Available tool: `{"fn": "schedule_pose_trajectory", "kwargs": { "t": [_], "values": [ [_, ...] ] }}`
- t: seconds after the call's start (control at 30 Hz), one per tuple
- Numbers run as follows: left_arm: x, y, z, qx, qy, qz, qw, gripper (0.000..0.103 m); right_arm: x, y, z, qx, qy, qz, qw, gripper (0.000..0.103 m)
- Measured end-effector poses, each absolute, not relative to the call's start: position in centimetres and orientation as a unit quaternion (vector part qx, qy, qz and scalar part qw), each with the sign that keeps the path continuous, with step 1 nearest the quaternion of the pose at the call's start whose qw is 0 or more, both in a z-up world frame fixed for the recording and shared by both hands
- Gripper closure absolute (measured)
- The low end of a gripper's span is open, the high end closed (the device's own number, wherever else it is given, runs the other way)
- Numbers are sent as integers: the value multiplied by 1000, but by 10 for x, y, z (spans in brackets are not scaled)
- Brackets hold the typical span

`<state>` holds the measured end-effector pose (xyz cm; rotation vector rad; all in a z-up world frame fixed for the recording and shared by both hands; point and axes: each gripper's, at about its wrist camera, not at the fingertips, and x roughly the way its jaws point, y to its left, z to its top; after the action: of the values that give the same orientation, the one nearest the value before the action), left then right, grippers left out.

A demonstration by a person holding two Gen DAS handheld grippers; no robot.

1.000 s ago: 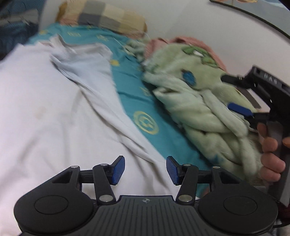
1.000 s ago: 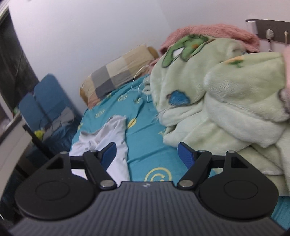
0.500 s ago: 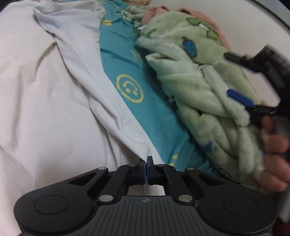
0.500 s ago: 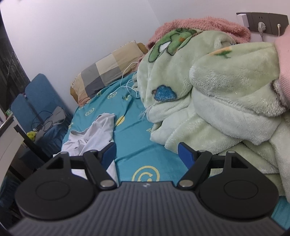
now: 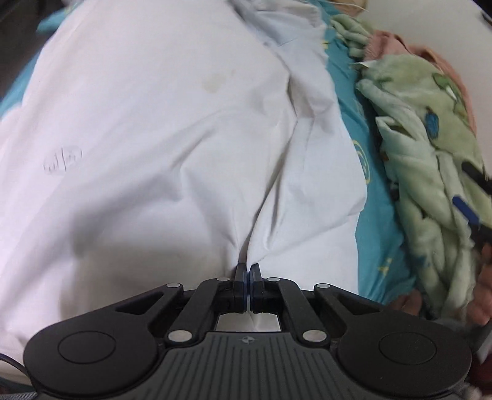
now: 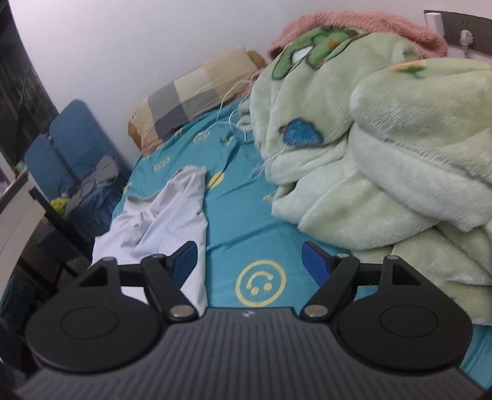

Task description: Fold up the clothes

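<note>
A white shirt (image 5: 160, 129) lies spread on the teal bed sheet (image 5: 369, 215) and fills most of the left wrist view. My left gripper (image 5: 247, 270) is shut on the shirt's right edge, and creases fan out from the pinch. In the right wrist view, part of the shirt (image 6: 172, 215) lies at the left. My right gripper (image 6: 250, 261) is open and empty above the sheet's smiley print (image 6: 260, 283), apart from the shirt. It also shows at the right edge of the left wrist view (image 5: 470, 200).
A heap of green plush blanket (image 6: 384, 154) covers the bed's right side, with a pink blanket (image 6: 353, 27) behind. A checked pillow (image 6: 196, 95) lies at the head by the wall. A blue chair (image 6: 67, 144) stands left of the bed.
My left gripper closed on the shirt's edge and has pulled it leftward, so the shirt now covers more of the view. My right gripper stayed open and barely moved.
</note>
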<state>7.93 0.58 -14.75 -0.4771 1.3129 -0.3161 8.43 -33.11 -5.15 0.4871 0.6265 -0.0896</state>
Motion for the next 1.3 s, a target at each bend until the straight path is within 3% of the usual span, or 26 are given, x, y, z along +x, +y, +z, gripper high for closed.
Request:
{"fn": "schedule_pose_trajectory", "kwargs": {
  "t": [0.1,0.23,0.27,0.57,0.6,0.67,0.8,0.87,0.97,1.13,1.2,1.27,1.3],
  "values": [
    [80,2,-138,-220,586,-157,764,94,87,-326,-55,236,316,-36,918,26],
    [77,-14,-131,-206,578,-178,769,58,91,-317,-58,226,327,-23,917,26],
    [77,-18,-131,-202,583,-181,766,54,93,-315,-59,226,331,-18,916,26],
    [61,-23,-139,-202,613,-212,733,57,103,-306,-69,220,359,-8,907,26],
    [59,-26,-138,-200,616,-224,729,61,104,-305,-70,218,362,-7,906,26],
    [55,-32,-134,-189,619,-244,722,93,106,-302,-72,216,367,-5,905,26],
    [49,-42,-116,-151,623,-278,715,98,106,-297,-74,208,373,-1,904,26],
    [52,-37,-103,-185,642,-280,689,98,105,-295,-73,204,372,-1,906,26],
    [52,-30,-89,-194,657,-257,681,98,102,-296,-71,207,364,-10,908,26],
    [43,-20,-124,-154,680,-196,690,96,104,-294,-69,211,363,-5,908,26],
    [43,-17,-130,-146,683,-186,692,86,101,-291,-66,202,360,-2,911,26],
    [45,-14,-128,-144,680,-185,695,61,96,-289,-62,199,355,1,913,26],
    [47,-12,-124,-147,676,-189,696,55,93,-290,-59,203,349,5,915,26]
  ]
}}
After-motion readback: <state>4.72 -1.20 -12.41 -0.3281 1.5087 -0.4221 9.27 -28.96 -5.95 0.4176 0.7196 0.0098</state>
